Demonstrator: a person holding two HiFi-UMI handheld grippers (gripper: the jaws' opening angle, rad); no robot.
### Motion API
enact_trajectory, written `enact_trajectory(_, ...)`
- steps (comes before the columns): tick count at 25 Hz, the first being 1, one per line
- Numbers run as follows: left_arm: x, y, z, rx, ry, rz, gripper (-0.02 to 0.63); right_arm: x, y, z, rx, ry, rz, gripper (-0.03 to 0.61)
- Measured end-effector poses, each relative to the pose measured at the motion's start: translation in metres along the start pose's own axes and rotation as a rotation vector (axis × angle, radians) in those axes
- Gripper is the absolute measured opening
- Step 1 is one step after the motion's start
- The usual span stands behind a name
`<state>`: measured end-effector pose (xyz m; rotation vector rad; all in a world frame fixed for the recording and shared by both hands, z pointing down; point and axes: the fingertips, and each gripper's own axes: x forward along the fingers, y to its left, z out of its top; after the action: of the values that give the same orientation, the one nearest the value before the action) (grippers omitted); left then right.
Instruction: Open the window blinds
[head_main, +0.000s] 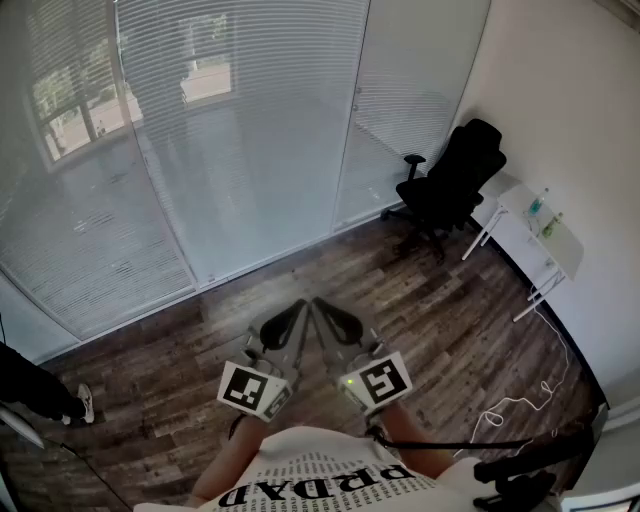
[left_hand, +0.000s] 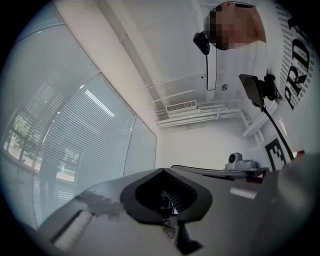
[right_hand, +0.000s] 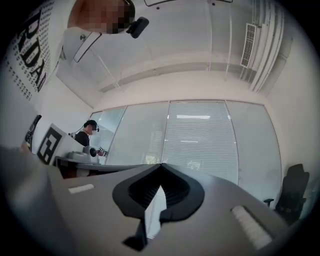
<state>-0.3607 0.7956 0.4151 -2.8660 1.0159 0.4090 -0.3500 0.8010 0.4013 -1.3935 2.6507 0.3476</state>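
White blinds (head_main: 240, 120) hang lowered; left tongs (head_main: 303, 304), right tongs (head_main: 316, 301) closed, empty.

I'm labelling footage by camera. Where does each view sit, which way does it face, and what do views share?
Head view: on the person's head, looking steeply down at blinds, wood floor, black chair; shows shirt, left gripper, right gripper.
Left gripper view: on the left gripper, tilted up past its shut fingers toward blinds and ceiling; shirt at right.
Right gripper view: on the right gripper, past shut fingers toward blinds and black chair; shirt upper left.
Shared: blinds in all three; black chair in head and right gripper views.
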Motion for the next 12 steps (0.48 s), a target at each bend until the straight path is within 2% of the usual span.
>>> enact_trajectory(7,0.01,0.003,-0.003,-0.015,0.0,0.004,-0.008,0.004,-0.009,-0.001,-0.007,-0.002,-0.003,0.0)
enact_trajectory(12,0.01,0.004,0.0,-0.012,-0.004,-0.019,-0.008,0.004,-0.012,0.002,0.022,-0.04,-0.056,0.002)
